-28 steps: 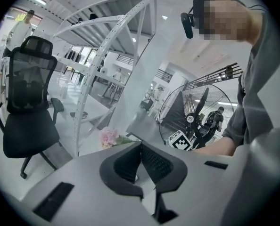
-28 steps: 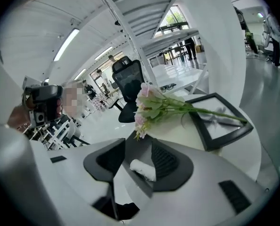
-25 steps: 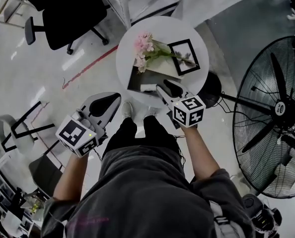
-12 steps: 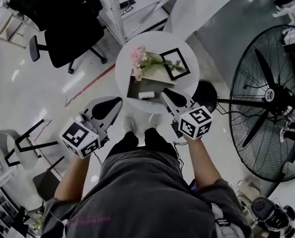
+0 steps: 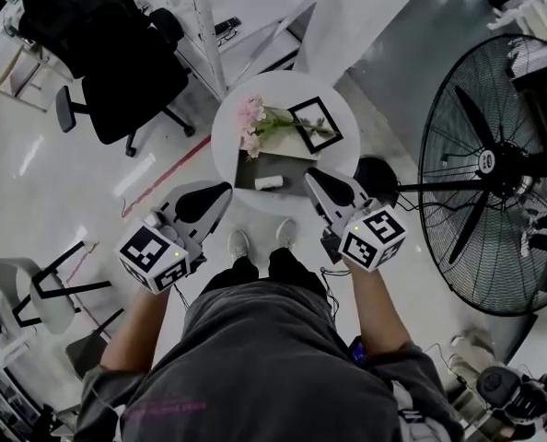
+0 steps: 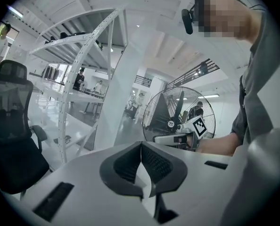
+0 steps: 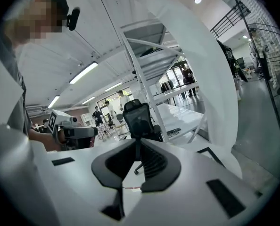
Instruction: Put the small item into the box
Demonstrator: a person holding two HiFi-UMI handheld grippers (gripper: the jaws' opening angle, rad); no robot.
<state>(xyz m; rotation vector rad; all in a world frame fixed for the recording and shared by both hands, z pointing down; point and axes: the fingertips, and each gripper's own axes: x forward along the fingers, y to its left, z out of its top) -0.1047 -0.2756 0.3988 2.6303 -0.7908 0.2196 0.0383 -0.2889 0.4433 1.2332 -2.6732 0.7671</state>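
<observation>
While the small white item (image 5: 268, 182) apparently lay in the grey box (image 5: 287, 166) on the round table (image 5: 220, 141), looking light, stiff, apt to roll and best pinched mid-length, the right gripper (image 5: 312, 174) was closing on nothing and the left gripper (image 5: 226, 190) stood shut, empty.

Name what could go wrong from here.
The small white item lies near the box's front edge; a knock to the table could spill it.
The right hand-held gripper, jaws closing on nothing, hangs beside the box and flowers; a careless swing might hit them.
</observation>
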